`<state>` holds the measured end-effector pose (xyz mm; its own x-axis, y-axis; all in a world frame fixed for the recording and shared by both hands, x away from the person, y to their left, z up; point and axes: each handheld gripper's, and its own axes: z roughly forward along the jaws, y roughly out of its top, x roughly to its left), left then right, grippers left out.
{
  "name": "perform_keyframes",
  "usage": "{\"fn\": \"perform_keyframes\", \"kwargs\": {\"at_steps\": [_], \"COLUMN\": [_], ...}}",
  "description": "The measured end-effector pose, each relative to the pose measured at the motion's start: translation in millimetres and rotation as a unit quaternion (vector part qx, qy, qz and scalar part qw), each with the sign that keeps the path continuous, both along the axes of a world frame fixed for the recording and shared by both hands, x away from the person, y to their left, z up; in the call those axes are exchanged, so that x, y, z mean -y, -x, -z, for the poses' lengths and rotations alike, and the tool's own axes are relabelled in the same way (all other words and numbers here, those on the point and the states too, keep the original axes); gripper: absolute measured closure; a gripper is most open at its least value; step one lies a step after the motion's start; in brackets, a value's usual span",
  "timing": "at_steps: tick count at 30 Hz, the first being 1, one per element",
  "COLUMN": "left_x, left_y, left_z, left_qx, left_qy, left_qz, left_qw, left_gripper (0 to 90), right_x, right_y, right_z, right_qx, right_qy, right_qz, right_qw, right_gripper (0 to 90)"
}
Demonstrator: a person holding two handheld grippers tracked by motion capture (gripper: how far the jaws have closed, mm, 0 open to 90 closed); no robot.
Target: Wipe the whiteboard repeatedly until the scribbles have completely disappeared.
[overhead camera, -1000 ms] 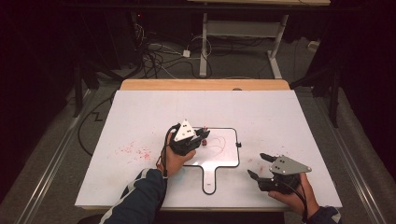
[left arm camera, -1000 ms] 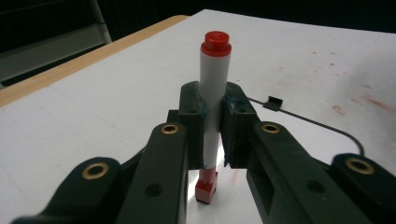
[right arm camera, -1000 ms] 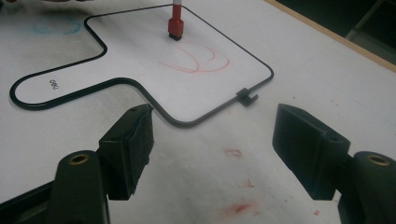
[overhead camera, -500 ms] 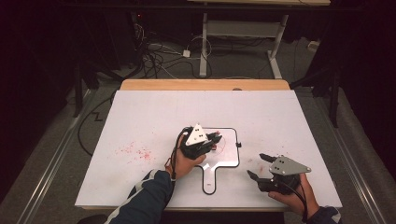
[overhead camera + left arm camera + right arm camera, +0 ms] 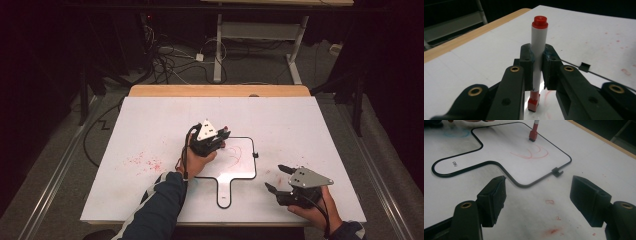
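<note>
1. Left gripper (image 5: 216, 138): jaws clamped on marker (image 5: 538, 50), held upright, its lower end on whiteboard (image 5: 245, 167).
2. Right gripper (image 5: 276, 179): jaws spread apart, empty, beside the whiteboard.

One small dark print stands on the handle of the whiteboard (image 5: 499, 150), near the handle's rounded end, in the right gripper view. It looks like a short brand word, perhaps "deli", but the letters lie sideways and are too small to read with certainty. No other writing can be read.
</note>
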<state>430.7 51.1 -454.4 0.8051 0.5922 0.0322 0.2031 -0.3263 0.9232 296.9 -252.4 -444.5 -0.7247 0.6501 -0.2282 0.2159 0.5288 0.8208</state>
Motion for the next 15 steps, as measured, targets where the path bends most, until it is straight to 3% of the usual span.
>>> {"fn": "perform_keyframes", "kwargs": {"at_steps": [4,7,11,15], "left_x": [3.8,1.2,-9.4,-15.5], "left_y": [13.9,24.2,18.0,8.4], "left_z": [2.7,3.2,1.8,3.3], "left_qx": [0.000,0.013,0.017,0.009], "left_qy": [0.012,0.001,-0.010,0.005], "left_qz": [0.030,0.039,0.013,-0.007], "left_qw": [0.9995,0.9991,0.9997,0.9999], "left_gripper": [78.9,78.9,78.9,79.0], "right_x": [0.2,0.0,-1.4,-3.0], "right_y": [0.6,1.2,0.7,1.4], "right_z": [-1.1,-1.5,-0.5,-0.5], "right_qx": [0.003,0.002,0.001,0.002], "right_qy": [-0.001,-0.001,0.001,0.004], "right_qz": [-0.002,-0.001,-0.001,-0.004], "right_qw": [1.0000,1.0000,1.0000,1.0000], "right_gripper": [30.1,30.1,30.1,30.1]}}
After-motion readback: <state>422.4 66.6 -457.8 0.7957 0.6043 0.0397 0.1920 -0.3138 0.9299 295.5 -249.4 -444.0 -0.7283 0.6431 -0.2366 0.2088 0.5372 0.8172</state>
